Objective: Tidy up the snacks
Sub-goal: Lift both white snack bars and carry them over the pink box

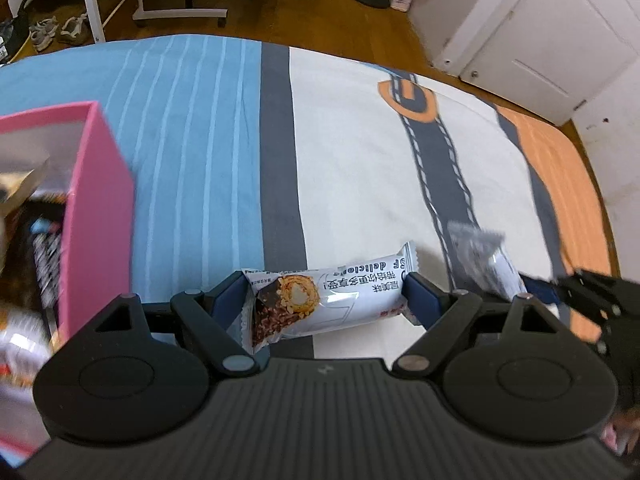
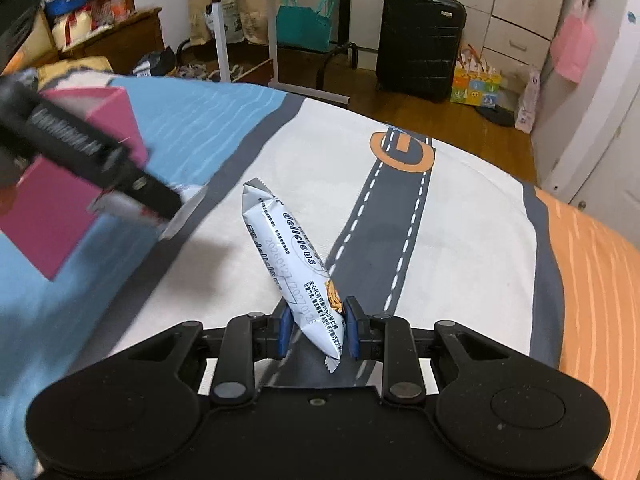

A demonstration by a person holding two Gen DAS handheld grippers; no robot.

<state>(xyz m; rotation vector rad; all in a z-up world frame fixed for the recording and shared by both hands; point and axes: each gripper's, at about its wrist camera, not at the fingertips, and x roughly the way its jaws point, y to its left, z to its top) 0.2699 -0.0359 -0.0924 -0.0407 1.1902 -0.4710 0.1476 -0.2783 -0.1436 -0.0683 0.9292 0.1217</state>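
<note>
My left gripper (image 1: 324, 300) is shut on a white snack bar (image 1: 328, 300), gripped by its two ends and held crosswise above the bed. My right gripper (image 2: 314, 328) is shut on a second white snack bar (image 2: 288, 256), which sticks up and forward from the jaws. That second bar (image 1: 486, 256) and the right gripper (image 1: 588, 292) also show at the right of the left wrist view. The pink box (image 1: 100, 216), with several wrapped snacks inside, stands at the left; in the right wrist view the pink box (image 2: 52, 216) lies behind the left gripper (image 2: 132, 184).
The bed sheet (image 1: 352, 152) has blue stripes, a white area with a grey road print, and an orange part at the right. Beyond the bed are a wooden floor, a white table frame (image 2: 224, 36), a black suitcase (image 2: 416, 40) and white cupboards (image 1: 540, 28).
</note>
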